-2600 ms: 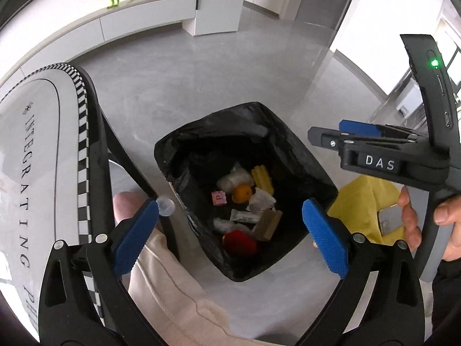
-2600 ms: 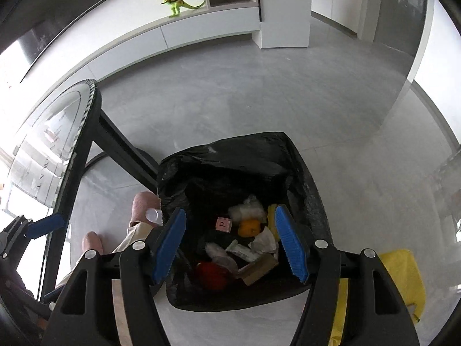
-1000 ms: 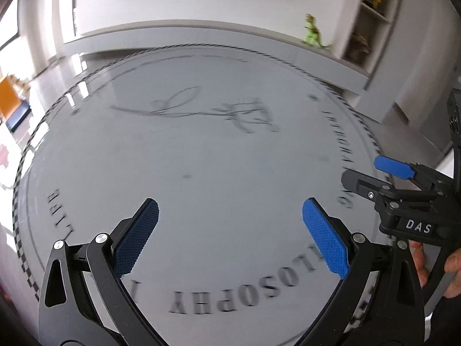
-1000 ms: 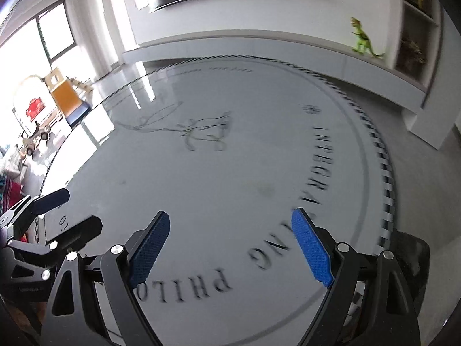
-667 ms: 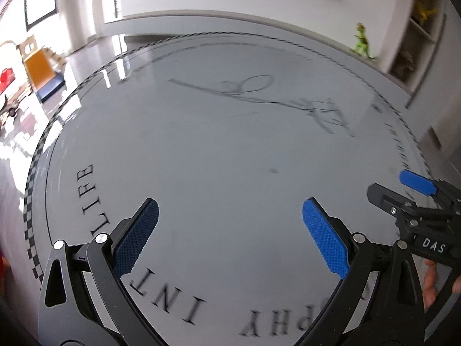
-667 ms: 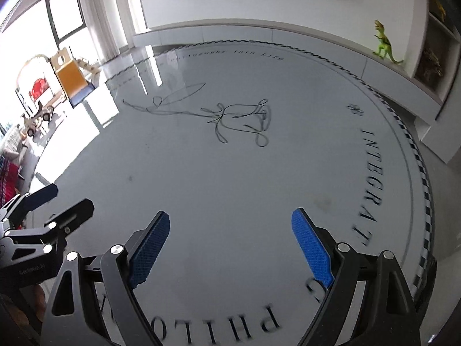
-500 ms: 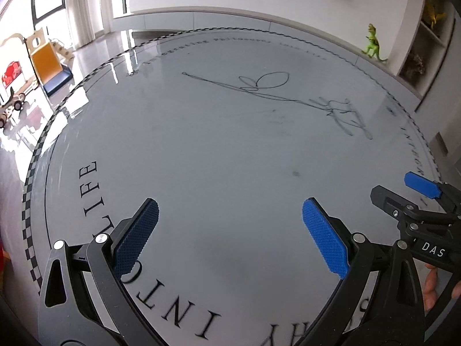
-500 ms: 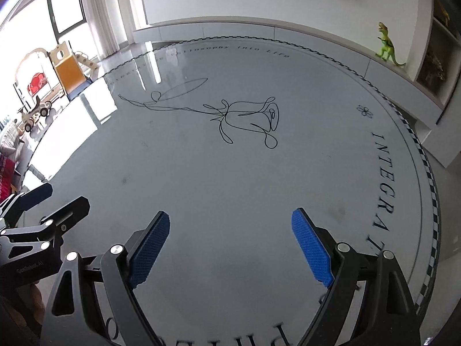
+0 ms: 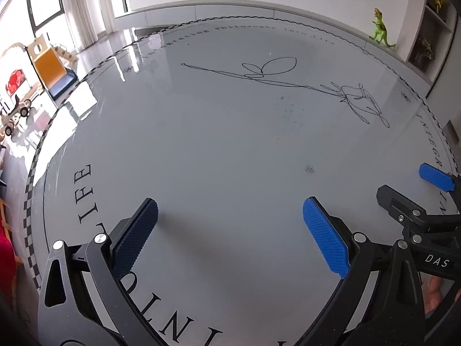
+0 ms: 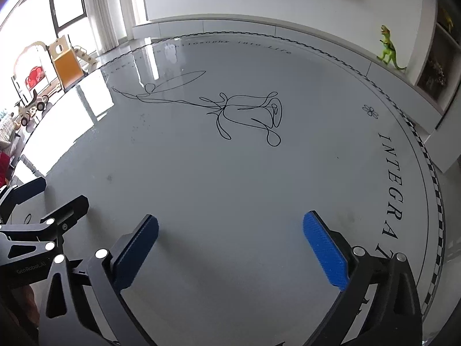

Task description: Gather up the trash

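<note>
both grippers over the round glass table (image 9: 230, 150), tilted down. left gripper (image 9: 230, 230) released, nothing between pads. right gripper (image 10: 230, 245) jaws just opened wider, empty. no trash visible in either view.

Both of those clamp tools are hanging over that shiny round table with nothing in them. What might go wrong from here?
1. The left tool and right tool sit close side by side, both open and empty; they might bump.
2. The glossy table could get scratched if a tip comes down on it.
3. Only faint specks remain, probably too small to pinch.
</note>
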Motion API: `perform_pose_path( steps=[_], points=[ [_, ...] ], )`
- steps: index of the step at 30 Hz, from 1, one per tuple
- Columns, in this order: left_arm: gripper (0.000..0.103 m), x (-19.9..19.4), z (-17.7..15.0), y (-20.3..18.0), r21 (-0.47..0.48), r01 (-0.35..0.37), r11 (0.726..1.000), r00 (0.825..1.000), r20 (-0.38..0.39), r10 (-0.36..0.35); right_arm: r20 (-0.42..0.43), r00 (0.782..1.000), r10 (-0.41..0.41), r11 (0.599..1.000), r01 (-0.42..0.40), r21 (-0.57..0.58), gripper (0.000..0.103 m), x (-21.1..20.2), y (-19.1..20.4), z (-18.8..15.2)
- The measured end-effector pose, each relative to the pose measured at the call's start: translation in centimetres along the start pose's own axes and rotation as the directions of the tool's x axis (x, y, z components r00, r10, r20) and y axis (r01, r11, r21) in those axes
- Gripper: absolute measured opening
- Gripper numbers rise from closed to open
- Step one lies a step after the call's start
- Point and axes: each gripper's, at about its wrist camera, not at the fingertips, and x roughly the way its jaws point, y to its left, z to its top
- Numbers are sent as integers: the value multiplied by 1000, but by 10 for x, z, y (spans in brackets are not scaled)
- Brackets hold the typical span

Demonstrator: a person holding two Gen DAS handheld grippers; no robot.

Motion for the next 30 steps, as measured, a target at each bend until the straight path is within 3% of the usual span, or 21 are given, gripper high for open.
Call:
perform_pose_path(
  steps=[30],
  points=[
    [97, -1, 0, 2, 0, 0, 1000, 1000, 0, 0, -1, 1000, -2, 1000, 2, -2, 100, 0, 1, -1]
  ],
)
